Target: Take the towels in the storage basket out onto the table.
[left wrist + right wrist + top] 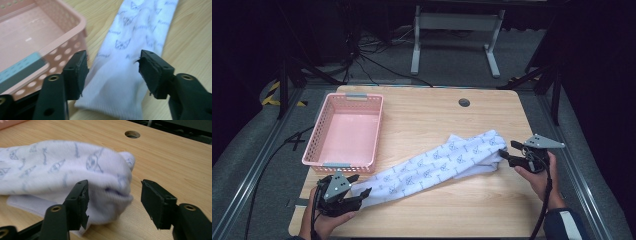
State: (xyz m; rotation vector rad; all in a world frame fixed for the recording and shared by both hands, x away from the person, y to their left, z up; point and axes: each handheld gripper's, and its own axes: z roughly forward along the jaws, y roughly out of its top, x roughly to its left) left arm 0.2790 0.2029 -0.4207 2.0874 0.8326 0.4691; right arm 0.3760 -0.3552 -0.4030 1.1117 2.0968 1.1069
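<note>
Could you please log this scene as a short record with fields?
surface: wooden table
cloth: white printed cloth, folded long, lying diagonally
basket: pink basket, nothing in it, left of the cloth
left gripper: open, jaws either side of the cloth's near end
right gripper: open, at the cloth's far end

Light wood-grain rectangular worktop [427, 112], round cable hole [464, 102] near far edge. Grey carpet floor [452, 67] around it, dark room beyond, light falls mainly on the worktop. White metal table frame [457, 30] on the far side. Black cables [362, 57] tangled on floor far left. Yellow-black hazard tape [272, 95] at left. Aluminium rails [257, 160] flank both sides.
</note>
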